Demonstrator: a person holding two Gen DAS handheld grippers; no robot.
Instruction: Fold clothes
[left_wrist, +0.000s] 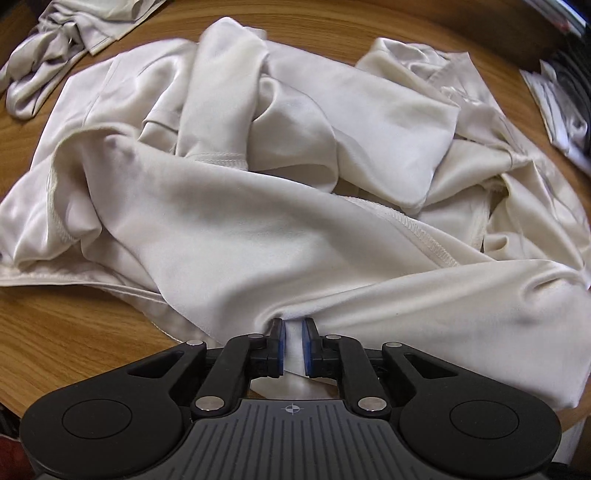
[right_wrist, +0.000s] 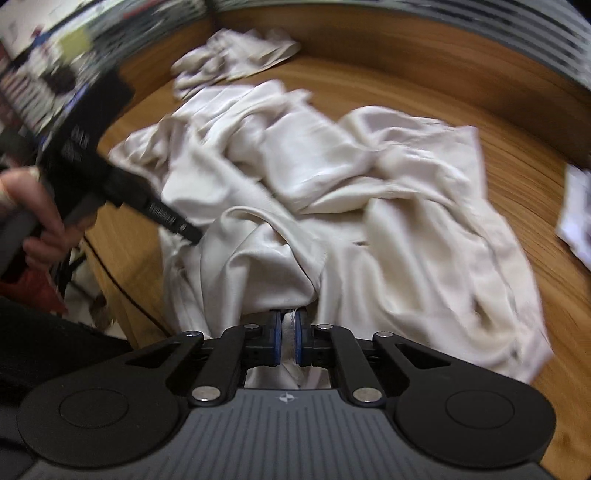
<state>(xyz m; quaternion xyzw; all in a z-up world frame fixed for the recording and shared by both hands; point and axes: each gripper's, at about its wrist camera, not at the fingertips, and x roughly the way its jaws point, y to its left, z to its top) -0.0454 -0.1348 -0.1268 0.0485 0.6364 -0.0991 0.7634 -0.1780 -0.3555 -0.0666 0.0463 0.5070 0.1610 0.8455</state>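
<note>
Nearest each camera, left gripper (left_wrist: 294, 325) and right gripper (right_wrist: 287, 316) both pinch folds of the cream garment (left_wrist: 236, 221), which sprawls crumpled over the wooden table (left_wrist: 74, 332); grey garment (left_wrist: 48, 48) bunched at far edge, papers (left_wrist: 554, 99) too blurred, no legible writing

Garment (left_wrist: 229, 236) — smooth satiny cloth; table (left_wrist: 74, 332) — matt wood.

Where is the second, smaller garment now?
In the left wrist view, the smaller garment lies far left on the table, beyond the big garment.
</note>
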